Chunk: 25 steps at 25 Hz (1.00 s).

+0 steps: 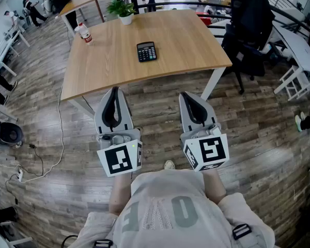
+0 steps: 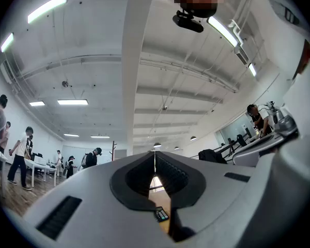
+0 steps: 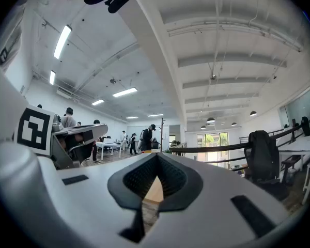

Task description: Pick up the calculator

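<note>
Calculator (image 1: 146, 51), head view: flat on the wooden worktop (image 1: 186, 40), near its middle, keys up, nothing touching it.
Claws, head view: left claw (image 1: 114, 90) and right claw (image 1: 188, 95) side by side over the floor, short of the worktop's near edge, well apart from the calculator.
Other items, head view: potted plant (image 1: 123, 9) at far edge; bottle (image 1: 85, 34) at left edge.
Left gripper view: left claw's jaws together, nothing between them; calculator (image 2: 161, 214) small, below the tips.
Right gripper view: right claw's jaws together, empty; worktop (image 3: 154, 192) shows through the gap.
</note>
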Each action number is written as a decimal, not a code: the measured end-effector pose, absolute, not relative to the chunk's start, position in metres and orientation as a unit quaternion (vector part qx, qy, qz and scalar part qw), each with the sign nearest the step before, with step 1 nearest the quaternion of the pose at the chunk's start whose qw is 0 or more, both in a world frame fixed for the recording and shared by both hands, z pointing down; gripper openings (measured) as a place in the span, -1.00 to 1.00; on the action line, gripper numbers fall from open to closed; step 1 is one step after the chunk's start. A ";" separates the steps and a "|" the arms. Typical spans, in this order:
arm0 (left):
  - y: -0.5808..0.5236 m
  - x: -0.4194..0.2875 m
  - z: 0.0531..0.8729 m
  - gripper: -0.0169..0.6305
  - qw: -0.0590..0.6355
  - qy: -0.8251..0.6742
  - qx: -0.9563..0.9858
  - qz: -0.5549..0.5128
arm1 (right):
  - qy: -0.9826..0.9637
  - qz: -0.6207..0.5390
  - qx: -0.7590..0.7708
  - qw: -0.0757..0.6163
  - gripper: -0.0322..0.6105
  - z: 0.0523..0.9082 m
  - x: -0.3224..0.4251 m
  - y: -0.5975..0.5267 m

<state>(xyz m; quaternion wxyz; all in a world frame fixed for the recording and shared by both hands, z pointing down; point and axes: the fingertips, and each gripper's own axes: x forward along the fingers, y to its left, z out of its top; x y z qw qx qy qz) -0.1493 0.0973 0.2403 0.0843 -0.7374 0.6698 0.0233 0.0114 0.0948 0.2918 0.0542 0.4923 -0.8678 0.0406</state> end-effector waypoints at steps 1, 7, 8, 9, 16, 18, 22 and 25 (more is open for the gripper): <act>0.096 -0.148 0.241 -0.91 0.085 0.670 -0.737 0.023 | -0.866 0.043 0.495 0.055 -0.84 0.293 0.013 0.094; 0.088 -0.141 0.237 -0.91 0.088 0.671 -0.736 0.019 | -0.862 0.049 0.501 0.053 -0.84 0.294 0.026 0.085; 0.087 -0.140 0.237 -0.91 0.088 0.672 -0.735 0.019 | -0.862 0.050 0.501 0.054 -0.84 0.294 0.028 0.084; 0.086 -0.140 0.236 -0.91 0.088 0.673 -0.734 0.018 | -0.862 0.051 0.501 0.055 -0.84 0.295 0.029 0.083; 0.086 -0.140 0.238 -0.91 0.097 0.681 -0.725 0.018 | -0.863 0.063 0.499 0.041 -0.84 0.300 0.038 0.075; 0.094 -0.139 0.248 -0.91 0.090 0.687 -0.721 0.006 | -0.866 0.076 0.493 0.042 -0.84 0.308 0.039 0.079; 0.098 -0.144 0.266 -0.91 0.074 0.694 -0.716 -0.016 | -0.869 0.110 0.480 0.052 -0.84 0.329 0.034 0.076; 0.095 -0.152 0.267 -0.91 0.069 0.703 -0.708 -0.024 | -0.872 0.128 0.469 0.053 -0.84 0.334 0.032 0.076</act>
